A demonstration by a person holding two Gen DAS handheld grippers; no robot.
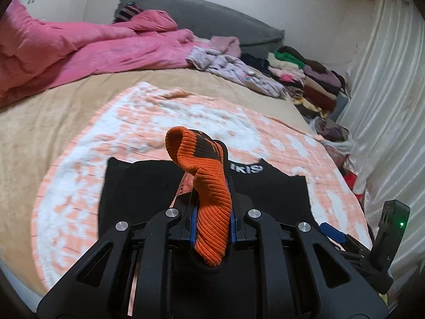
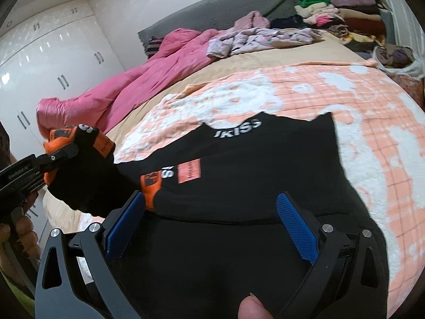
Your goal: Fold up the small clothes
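A black garment (image 2: pixel 252 175) with white lettering, an orange patch and orange ribbed cuffs lies on a peach-and-white blanket (image 2: pixel 372 122) on the bed. My left gripper (image 1: pixel 211 186) is shut on an orange ribbed cuff (image 1: pixel 209 199) of the garment's sleeve and holds it lifted above the garment's black body (image 1: pixel 148 186). In the right wrist view the left gripper (image 2: pixel 57 156) shows at the left with the sleeve (image 2: pixel 87 175) hanging from it. My right gripper (image 2: pixel 212 212) is open over the garment's near part, with the other orange cuff (image 2: pixel 150 188) by its left finger.
A pink duvet (image 1: pixel 79 47) is bunched at the bed's far left. Loose lilac clothes (image 1: pixel 233 71) lie at the far side. A stack of folded clothes (image 1: pixel 305 79) stands at the far right by a curtain (image 1: pixel 385 93). White wardrobes (image 2: pixel 39 61) stand beyond the bed.
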